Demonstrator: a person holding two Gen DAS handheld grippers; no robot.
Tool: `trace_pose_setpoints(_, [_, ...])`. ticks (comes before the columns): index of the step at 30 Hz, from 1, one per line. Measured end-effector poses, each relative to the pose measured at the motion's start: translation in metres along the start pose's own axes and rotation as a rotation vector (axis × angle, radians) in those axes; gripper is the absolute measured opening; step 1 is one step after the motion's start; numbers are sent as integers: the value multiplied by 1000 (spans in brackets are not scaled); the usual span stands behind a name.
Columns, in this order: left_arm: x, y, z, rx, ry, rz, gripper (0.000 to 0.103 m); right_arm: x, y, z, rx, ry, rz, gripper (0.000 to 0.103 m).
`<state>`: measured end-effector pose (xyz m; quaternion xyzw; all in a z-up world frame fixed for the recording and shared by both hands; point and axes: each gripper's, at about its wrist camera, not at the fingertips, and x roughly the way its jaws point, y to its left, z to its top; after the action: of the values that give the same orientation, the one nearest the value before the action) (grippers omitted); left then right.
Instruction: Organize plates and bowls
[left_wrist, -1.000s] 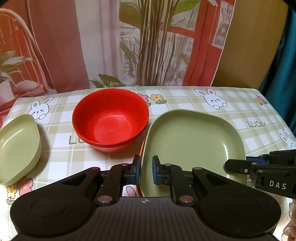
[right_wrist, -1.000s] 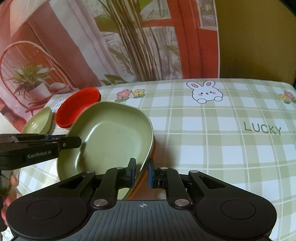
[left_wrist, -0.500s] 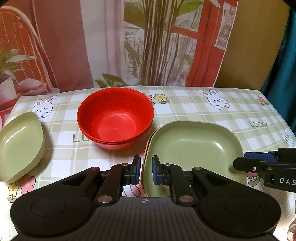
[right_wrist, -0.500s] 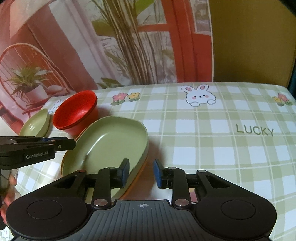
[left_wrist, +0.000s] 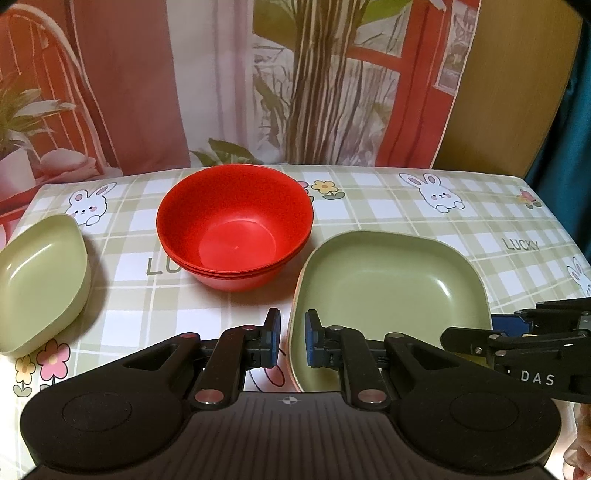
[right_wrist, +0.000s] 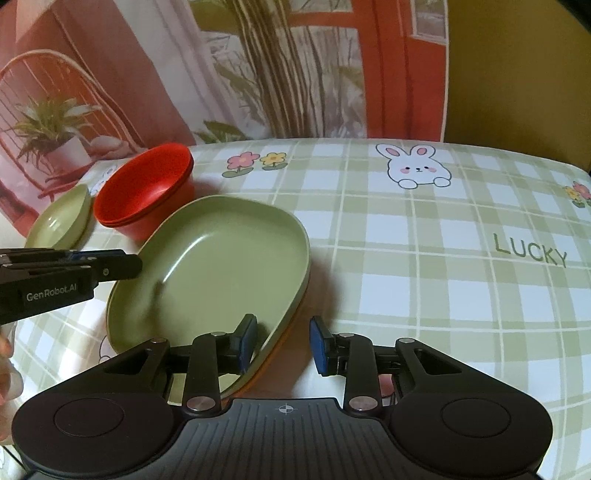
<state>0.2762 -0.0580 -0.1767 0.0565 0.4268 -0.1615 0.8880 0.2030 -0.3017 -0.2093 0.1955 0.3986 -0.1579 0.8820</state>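
Left gripper (left_wrist: 291, 341): jaws narrowly apart, straddling the near-left rim of the green plate (left_wrist: 388, 291), no clear contact. Right gripper (right_wrist: 282, 343): jaws wide apart astride the plate's right edge. Red bowls (left_wrist: 234, 225) stacked ahead-left of the left jaws; green bowl (left_wrist: 38, 273) further left.

1. The left gripper (left_wrist: 291, 338) is built of black linkage arms, silver pivot screws and blue pads (left_wrist: 273, 341).
2. The right gripper (right_wrist: 282, 343) is built alike (white "DAS" lettering is seen on its side).
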Motion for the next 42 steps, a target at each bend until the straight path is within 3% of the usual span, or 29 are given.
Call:
trace_pose_setpoints(8, [0, 2, -2, -10, -1, -4, 15, 6, 9, 3, -50, 3, -12, 31])
trace_pose_setpoints(13, [-6, 5, 0, -16, -15, -14, 15, 5, 6, 3, -3, 9, 1, 31])
trace_pose_setpoints(23, [-58, 53, 10, -60, -113, 10, 15, -30, 9, 24, 25, -94, 17, 32])
trace_pose_setpoints(33, [-111, 150, 12, -177, -215, 177, 16, -37, 86, 70, -143, -141, 108, 32])
trace_pose_setpoints(38, [-115, 198, 4, -257, -228, 248, 28, -15, 140, 89, -238, -127, 159, 32])
trace_pose_setpoints(42, [-105, 227, -6, -318, -213, 271, 28, 10, 186, 103, -324, -112, 200, 31])
